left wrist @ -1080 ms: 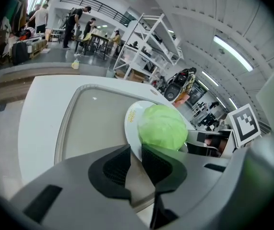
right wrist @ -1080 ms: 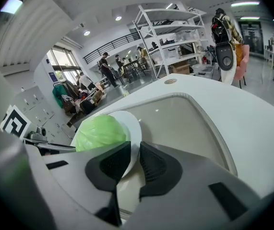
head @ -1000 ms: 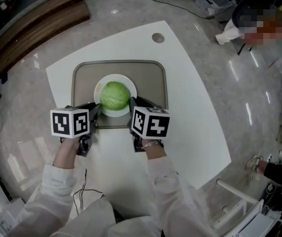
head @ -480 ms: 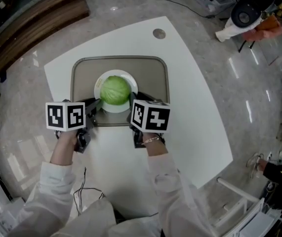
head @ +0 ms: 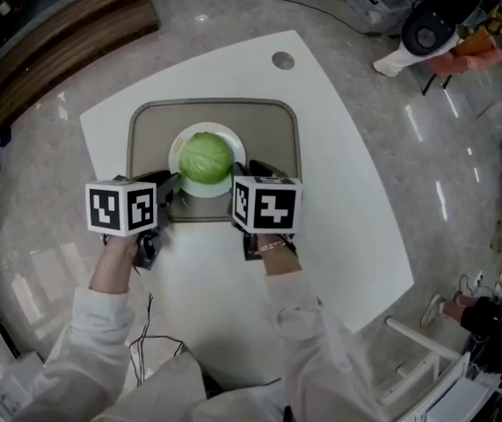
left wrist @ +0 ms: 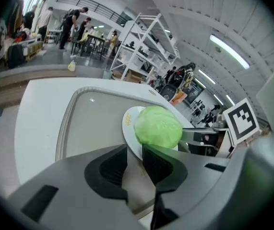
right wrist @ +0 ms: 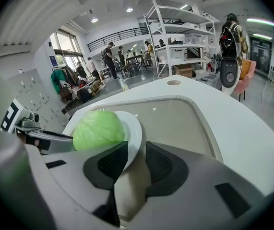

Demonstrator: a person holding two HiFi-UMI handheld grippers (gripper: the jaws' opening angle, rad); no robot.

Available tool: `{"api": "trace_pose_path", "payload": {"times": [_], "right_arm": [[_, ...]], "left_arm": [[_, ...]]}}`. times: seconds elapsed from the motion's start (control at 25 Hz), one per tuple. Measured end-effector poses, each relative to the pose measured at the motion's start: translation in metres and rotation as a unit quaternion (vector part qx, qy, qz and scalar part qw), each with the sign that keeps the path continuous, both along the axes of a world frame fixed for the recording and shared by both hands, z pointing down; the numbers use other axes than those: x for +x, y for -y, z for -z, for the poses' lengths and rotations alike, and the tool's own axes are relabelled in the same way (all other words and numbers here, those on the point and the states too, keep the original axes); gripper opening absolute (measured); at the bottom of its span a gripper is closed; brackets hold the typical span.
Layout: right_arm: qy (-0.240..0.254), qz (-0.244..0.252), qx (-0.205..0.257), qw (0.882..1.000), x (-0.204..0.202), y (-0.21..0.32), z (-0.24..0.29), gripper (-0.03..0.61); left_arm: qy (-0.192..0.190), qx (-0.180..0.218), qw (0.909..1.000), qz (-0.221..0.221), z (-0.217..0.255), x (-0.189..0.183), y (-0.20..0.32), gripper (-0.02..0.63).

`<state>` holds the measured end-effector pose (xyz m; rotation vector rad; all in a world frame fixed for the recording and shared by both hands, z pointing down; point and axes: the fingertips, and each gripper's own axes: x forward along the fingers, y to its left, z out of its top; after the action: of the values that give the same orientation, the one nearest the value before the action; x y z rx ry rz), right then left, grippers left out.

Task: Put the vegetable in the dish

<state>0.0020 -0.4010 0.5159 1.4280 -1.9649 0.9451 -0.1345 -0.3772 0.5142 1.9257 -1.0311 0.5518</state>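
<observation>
A green cabbage [head: 205, 157] rests on a white plate [head: 234, 137], which lies on a grey tray [head: 268, 148]. My left gripper [head: 170, 188] is at the plate's near left rim. My right gripper [head: 238, 183] is at the near right rim. In the left gripper view the plate [left wrist: 127, 123] rim runs into the narrow gap of the left gripper [left wrist: 135, 152], filling it at the tips, with the cabbage [left wrist: 158, 127] just beyond. In the right gripper view the plate [right wrist: 133, 131] rim likewise sits in the right gripper [right wrist: 137, 152], beside the cabbage [right wrist: 98, 129].
The tray stands on a white table [head: 338, 192] with a round grommet [head: 282, 60] at its far side. A thin black cable [head: 149, 323] lies near the table's front edge. A wooden bench [head: 57, 42] is on the floor at the far left.
The right gripper has rolled slightly, so its marker cube sits squarer. Plate and cabbage stay where they were on the tray.
</observation>
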Motion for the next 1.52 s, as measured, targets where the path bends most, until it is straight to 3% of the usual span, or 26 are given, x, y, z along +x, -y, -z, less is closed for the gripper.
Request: {"api": "trace_pose_path", "payload": {"times": [0.12,0.44,0.72,0.96,1.08,1.28,1.52], "right_arm": [[-0.001,-0.004,0.008,1.000,-0.001,-0.001,0.005,0.101],[0.019,-0.017,0.072,0.997,0.002,-0.011,0.031,0.101],[0.041,-0.005,0.140,0.989,0.011,-0.047,0.074,0.070],[0.126,0.066,0.214,0.966,0.000,-0.108,0.132,0.029],[0.143,0.092,0.226,0.959,0.002,-0.142,0.153,0.018],[0.150,0.135,0.235,0.951,0.011,-0.189,0.182,0.012],[0.173,0.178,0.262,0.933,0.023,-0.254,0.206,0.012]], "left_arm": [[0.044,0.031,0.9985,-0.007,0.003,-0.004,0.001,0.084],[0.076,0.089,0.9931,0.013,0.020,-0.017,-0.009,0.086],[0.038,0.144,0.9869,0.061,0.069,-0.008,-0.045,0.084],[-0.018,0.216,0.9734,0.074,0.121,0.020,-0.098,0.048],[-0.030,0.230,0.9693,0.081,0.141,0.033,-0.131,0.037],[-0.033,0.276,0.9548,0.106,0.181,0.053,-0.189,0.009],[-0.054,0.276,0.9529,0.113,0.192,0.086,-0.261,0.008]]}}
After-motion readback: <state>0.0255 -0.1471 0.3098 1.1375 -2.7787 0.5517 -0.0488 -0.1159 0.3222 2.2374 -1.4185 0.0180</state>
